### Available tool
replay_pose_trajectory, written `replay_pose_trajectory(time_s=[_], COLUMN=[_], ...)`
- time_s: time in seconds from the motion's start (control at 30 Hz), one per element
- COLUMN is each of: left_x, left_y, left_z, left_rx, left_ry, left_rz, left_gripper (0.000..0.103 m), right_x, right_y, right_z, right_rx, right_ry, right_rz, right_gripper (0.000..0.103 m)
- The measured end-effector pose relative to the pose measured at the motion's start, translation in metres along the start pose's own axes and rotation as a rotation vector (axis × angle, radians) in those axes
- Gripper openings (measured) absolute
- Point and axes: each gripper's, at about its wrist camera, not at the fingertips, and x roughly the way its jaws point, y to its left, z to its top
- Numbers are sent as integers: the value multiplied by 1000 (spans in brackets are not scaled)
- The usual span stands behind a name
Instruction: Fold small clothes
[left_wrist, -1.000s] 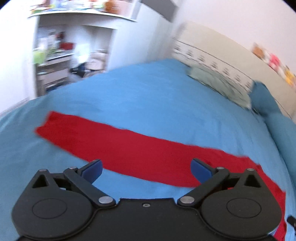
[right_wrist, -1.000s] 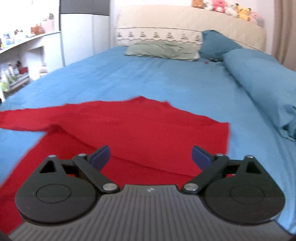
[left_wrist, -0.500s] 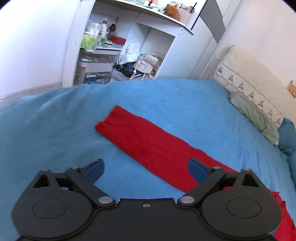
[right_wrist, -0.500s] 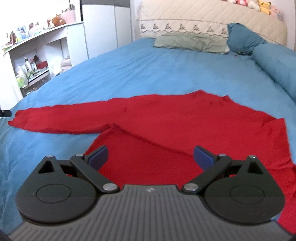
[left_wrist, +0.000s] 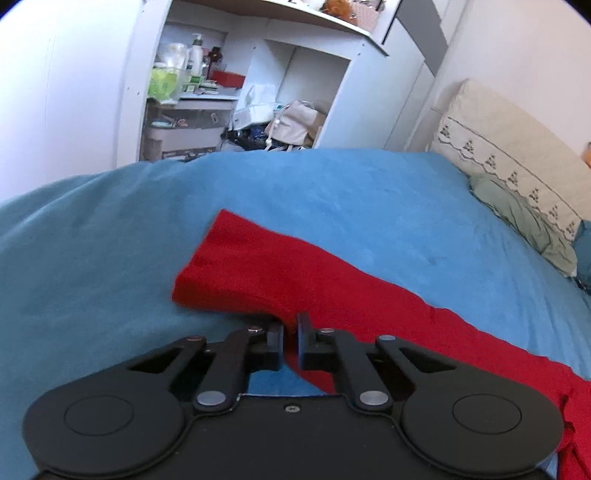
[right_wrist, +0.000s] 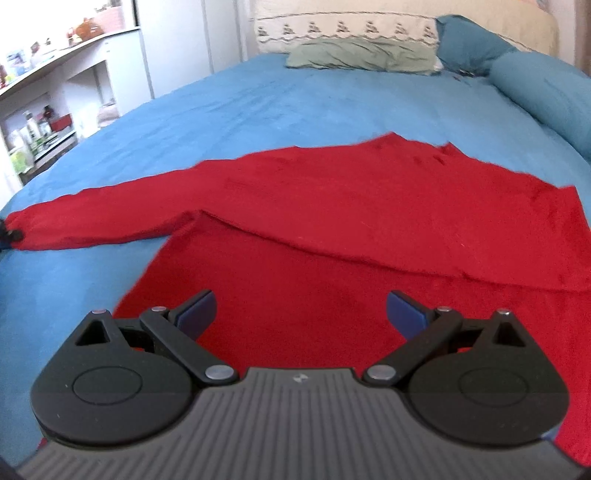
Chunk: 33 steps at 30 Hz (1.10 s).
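Left wrist view: the left gripper (left_wrist: 290, 328) has its fingers pinched shut on the red sweater's (right_wrist: 369, 229) sleeve (left_wrist: 258, 269), near the cuff, on the blue bed (left_wrist: 332, 192). The right gripper (right_wrist: 300, 312), fingers wide and empty, hovers over the body. Next, probably, carry that sleeve across the chest.

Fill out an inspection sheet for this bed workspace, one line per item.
Surface: bed with a blue cover, mostly bare.
Job's things: red sweater lying flat, one sleeve stretched out sideways, the other side folded over the body.
Clutter: green pillow and blue bolster at the head end.
Grippers: left gripper shut on the sleeve near its cuff; right gripper open above the sweater's body, holding nothing.
Cables: nothing seen.
Surroundings: white shelves crowded with bottles and bags beside the bed; padded headboard.
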Motion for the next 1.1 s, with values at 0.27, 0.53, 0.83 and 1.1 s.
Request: replay_pose_trajectory(time_s=[0.27, 0.53, 0.83, 1.1], left_x=[-45, -105, -110, -67], left_y=[-48, -198, -370, -411], left_z=[19, 16, -92, -186], left_rx=[148, 318, 486, 629], left_ry=[-113, -194, 9, 199], left_rz=[-113, -375, -613, -512], left_gripper=[6, 5, 6, 7], right_x=[-5, -34, -60, -52], right_y=[-26, -69, -141, -182], right_z=[-1, 14, 16, -3], right_rx=[46, 87, 120, 130], right_ry=[-12, -59, -78, -40], right_rz=[-24, -61, -120, -126], right_gripper=[103, 103, 103, 103])
